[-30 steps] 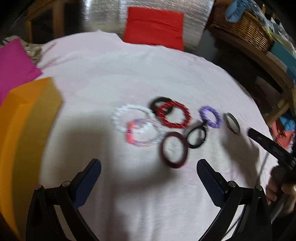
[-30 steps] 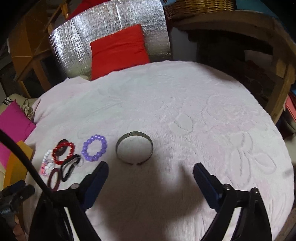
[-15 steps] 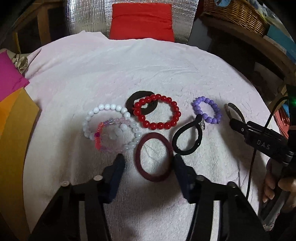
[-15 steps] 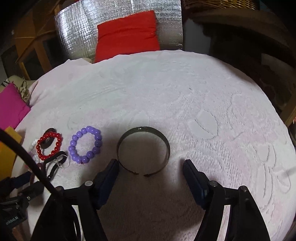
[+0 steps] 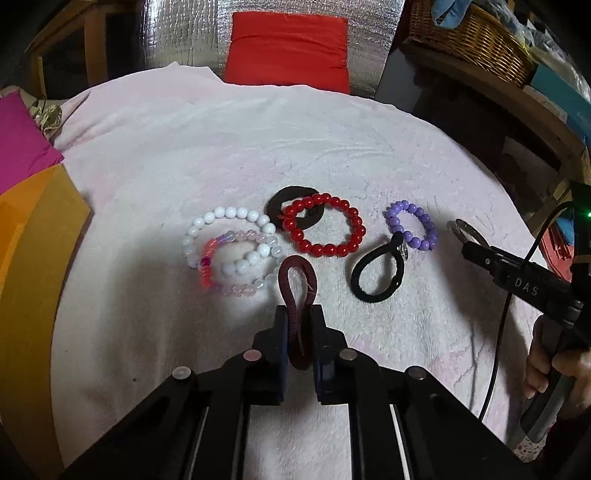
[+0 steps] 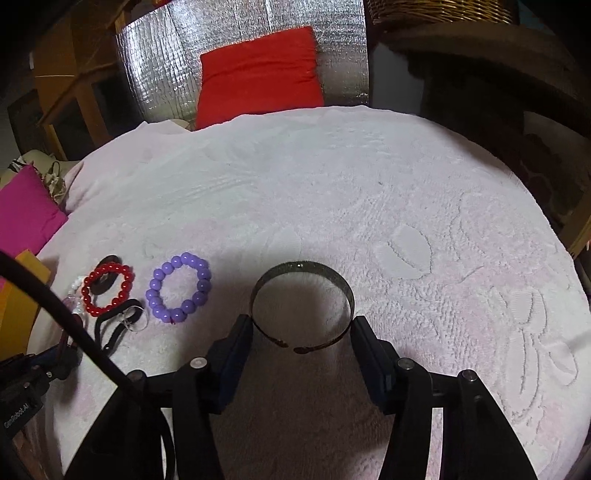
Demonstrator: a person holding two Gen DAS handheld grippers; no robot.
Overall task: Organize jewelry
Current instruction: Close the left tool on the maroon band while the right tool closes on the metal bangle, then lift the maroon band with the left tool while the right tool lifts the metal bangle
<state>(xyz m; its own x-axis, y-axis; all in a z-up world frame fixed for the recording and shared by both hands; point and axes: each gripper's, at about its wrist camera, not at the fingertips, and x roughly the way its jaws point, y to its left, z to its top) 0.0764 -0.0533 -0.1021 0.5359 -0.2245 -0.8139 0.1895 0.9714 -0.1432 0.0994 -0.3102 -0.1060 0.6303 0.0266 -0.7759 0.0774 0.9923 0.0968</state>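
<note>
My left gripper [image 5: 298,314] is shut on a dark red hair tie [image 5: 295,273], squeezed into a narrow loop on the pink cloth [image 5: 184,147]. Just beyond it lie a white bead bracelet [image 5: 221,218], a pink translucent one [image 5: 243,291], a red bead bracelet [image 5: 325,251], a black hair tie [image 5: 373,295] and a purple bead bracelet [image 5: 393,212]. In the right wrist view the jaws of my right gripper [image 6: 301,325] are closing around a dark metal cuff bangle [image 6: 303,266]. It lies flat between the fingers, undeformed, with the pads beside its two sides.
An orange box [image 5: 29,258] and a magenta cushion [image 5: 18,140] border the cloth on the left. A red cushion [image 5: 288,48] leans on silver foil at the back, and a wicker basket [image 5: 469,33] stands on a wooden shelf at the back right.
The left jaws went from wide open to shut on the dark red hair tie, flattening it. The right gripper came closer to the bangle and its jaws narrowed around it.
</note>
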